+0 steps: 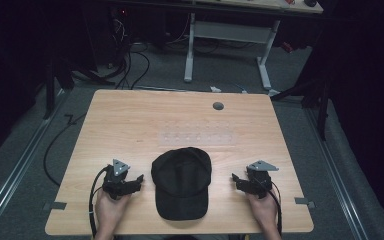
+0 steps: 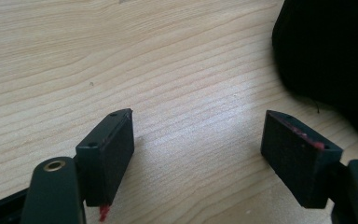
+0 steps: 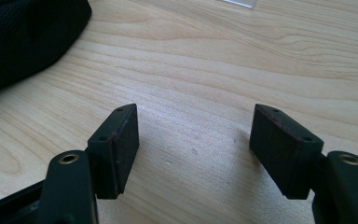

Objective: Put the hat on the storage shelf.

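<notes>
Cap (image 1: 182, 182), black and rounded, lay flat in the lower middle of the high view on the wooden table (image 1: 130, 125), its brim toward the bottom edge of the frame. Nothing held it or touched it, so as I judged it the work on it had not begun: every step of handling it was left to do. My left gripper (image 1: 139, 179) rested just beside it at lower left, jaws spread wide with bare wood between them; in the left gripper view the cap's dark cloth (image 2: 331, 51) filled the upper right corner, clear of my pads. My right gripper (image 1: 235, 178) sat at lower right, equally agape and empty, with the cap (image 3: 25, 37) at upper left in the right gripper view. A faint clear strip (image 1: 197, 136) lay beyond the cap, and a small grey disc (image 1: 218, 106) nearer the far edge
</notes>
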